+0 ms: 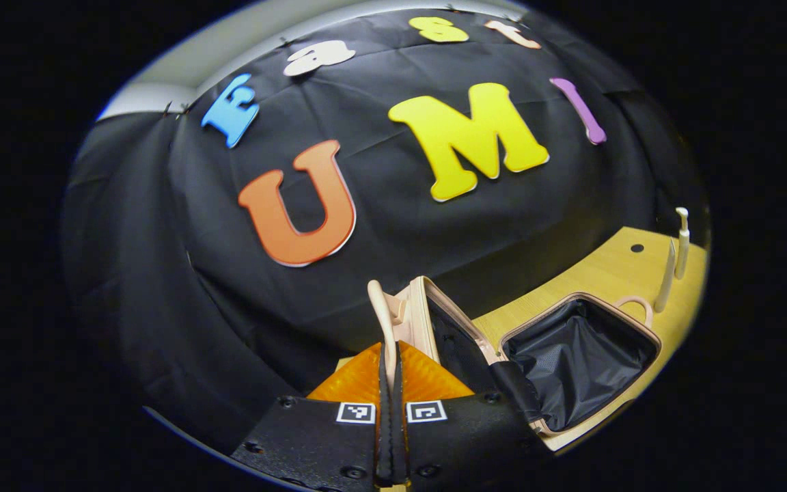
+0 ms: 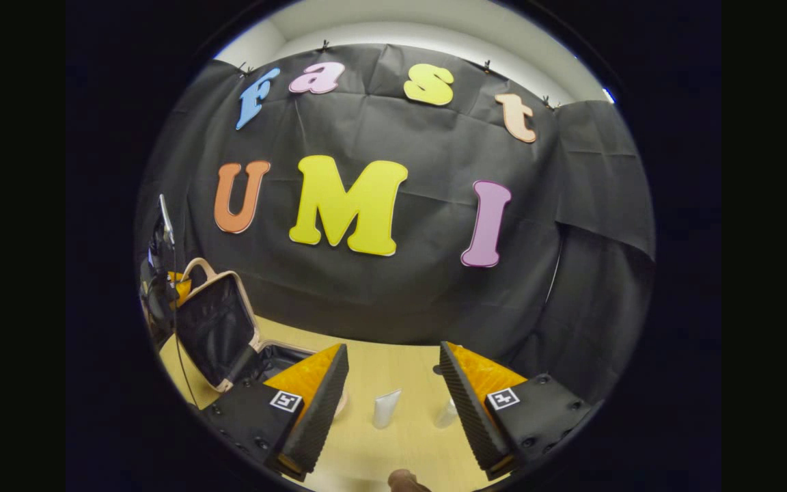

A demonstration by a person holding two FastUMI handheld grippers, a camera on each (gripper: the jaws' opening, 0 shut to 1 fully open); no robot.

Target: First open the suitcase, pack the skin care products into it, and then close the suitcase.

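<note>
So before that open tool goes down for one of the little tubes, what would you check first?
1. Suitcase open: ok, lid stands upright.
2. Lid secured: ok, the left tool is shut on the lid's handle.
3. Suitcase interior free for packing: ok, only dark lining shows.
4. Right tool open: ok, fingers spread wide.
5. White tube lined up: ok, it stands on the table between the fingers.
6. Second, clearer tube out of the way: cannot tell, it stands close by the right finger.
</note>
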